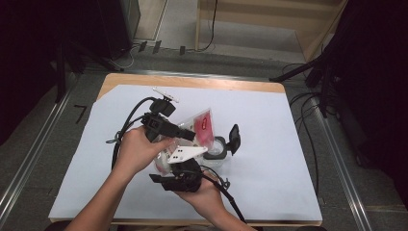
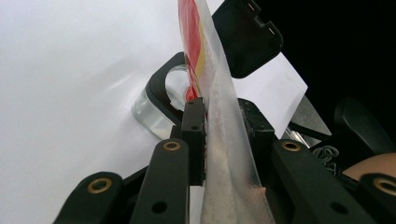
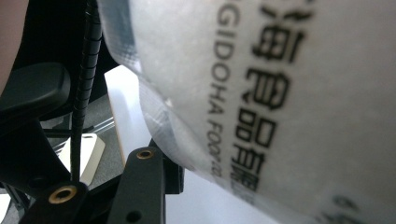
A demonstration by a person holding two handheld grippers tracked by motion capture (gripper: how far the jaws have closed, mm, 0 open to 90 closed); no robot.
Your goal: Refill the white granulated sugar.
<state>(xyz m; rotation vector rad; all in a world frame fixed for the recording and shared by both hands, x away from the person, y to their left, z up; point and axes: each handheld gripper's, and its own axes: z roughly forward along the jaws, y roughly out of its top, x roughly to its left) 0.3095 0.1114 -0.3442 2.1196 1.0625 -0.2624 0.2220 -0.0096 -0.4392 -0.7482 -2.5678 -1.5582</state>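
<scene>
Hands bring both grippers together over the middle of the white-covered tabletop (image 1: pixel 269 125), with a clear plastic food pouch with a red label (image 1: pixel 202 126) held up between them. In the left gripper view the left gripper (image 2: pixel 222 122) has its two black fingers (image 2: pixel 193 135) clamped on the frosted sealed edge of the pouch (image 2: pixel 227 140), which runs edge-on straight up from between them, its red and yellow print showing beyond the tips. Just past those fingers, on the tabletop, stands a small clear round container with a black collar (image 2: pixel 159 100), and its hinged black lid (image 2: pixel 245 35) stands open at the far side. From the high view the same container (image 1: pixel 216 150) sits just to the right of the pouch, touching or nearly touching its lower edge, with the lid (image 1: pixel 234 137) raised. The right gripper (image 1: pixel 185 175) is held in the right hand (image 1: pixel 207 197) below the pouch, near the person. In the right gripper view the pouch (image 3: pixel 261 93), with black printed lettering, lies close over the camera and covers the finger tips; one black finger (image 3: pixel 142 186) shows beneath it, so I cannot tell whether these fingers are clamped on the pouch or apart. The left hand (image 1: pixel 137 151) grips its tool from the left.
</scene>
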